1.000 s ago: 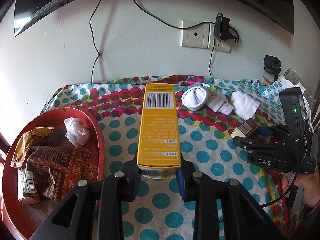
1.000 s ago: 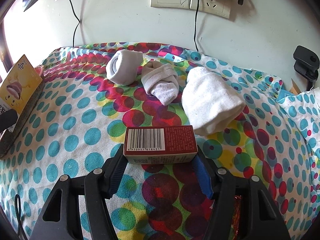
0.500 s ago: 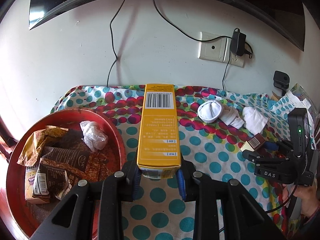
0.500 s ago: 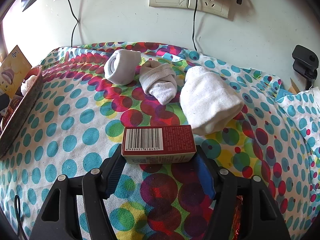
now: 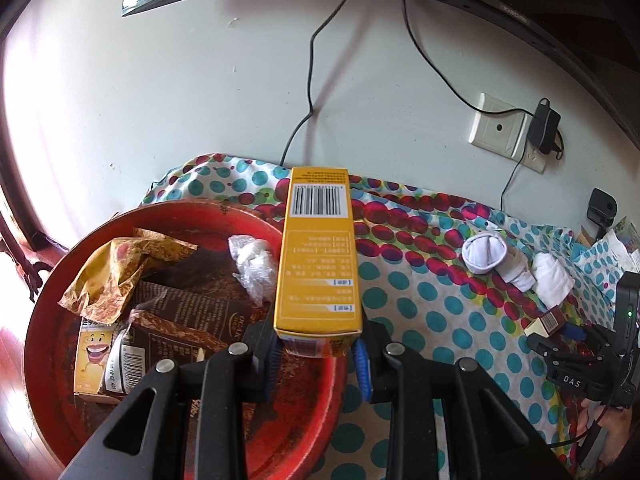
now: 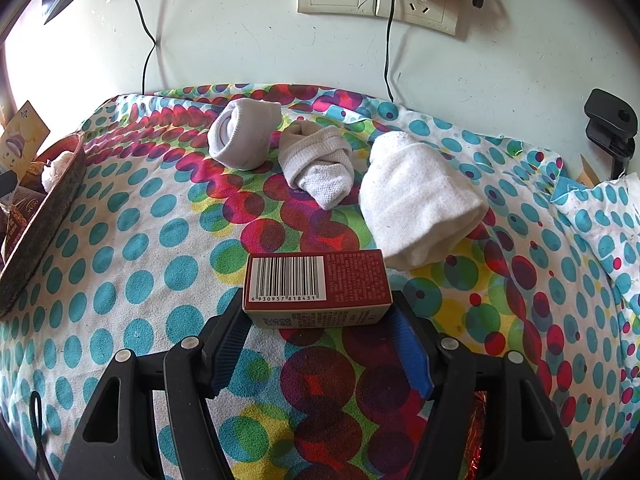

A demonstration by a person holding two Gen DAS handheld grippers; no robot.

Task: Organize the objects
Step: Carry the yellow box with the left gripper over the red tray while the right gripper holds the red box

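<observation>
**Count of the things on the bench**

There are three rolled white socks in a row at the far side. There are two boxes: one tall yellow box and one small red box. One red tray stands at the left; several snack wrappers lie in it, but the exact number I cannot tell. One crumpled plastic bag also lies there.

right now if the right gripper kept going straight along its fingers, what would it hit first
The red box already sits between its fingers; beyond that, probably the large white rolled sock, though depth is hard to judge.
</observation>
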